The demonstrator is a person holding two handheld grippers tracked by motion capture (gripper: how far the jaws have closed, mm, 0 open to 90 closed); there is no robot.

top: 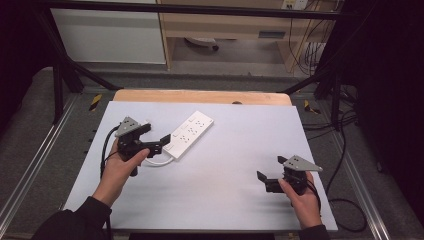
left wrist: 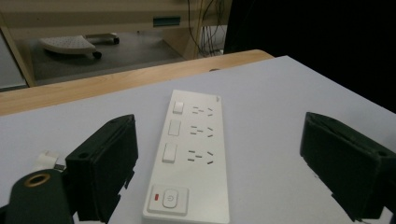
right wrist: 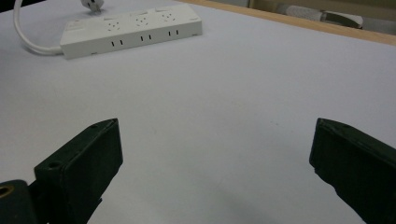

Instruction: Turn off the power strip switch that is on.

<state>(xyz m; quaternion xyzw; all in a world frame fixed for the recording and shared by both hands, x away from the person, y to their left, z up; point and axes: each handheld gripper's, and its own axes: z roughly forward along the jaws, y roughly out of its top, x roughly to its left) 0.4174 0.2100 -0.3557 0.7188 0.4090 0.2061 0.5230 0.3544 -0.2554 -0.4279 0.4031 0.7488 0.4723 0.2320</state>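
The power strip [top: 189,134] lies flat on the tabletop [top: 235,165], at 11 o'clock from centre. The left gripper [top: 156,141] hangs just beside its switch end, jaws apart, likely lined up to grasp it. The right gripper [top: 270,172] waits at 4 o'clock, jaws apart, holding nothing.

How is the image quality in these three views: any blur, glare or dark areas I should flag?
High view: soft and low in detail, corners fall to black, but the power strip reads clearly on the evenly lit mat. Left gripper view: power strip sharp, the left gripper jaws near the lens slightly soft. Right gripper view: the right gripper jaws blurred, faint shadow under them, no glare.
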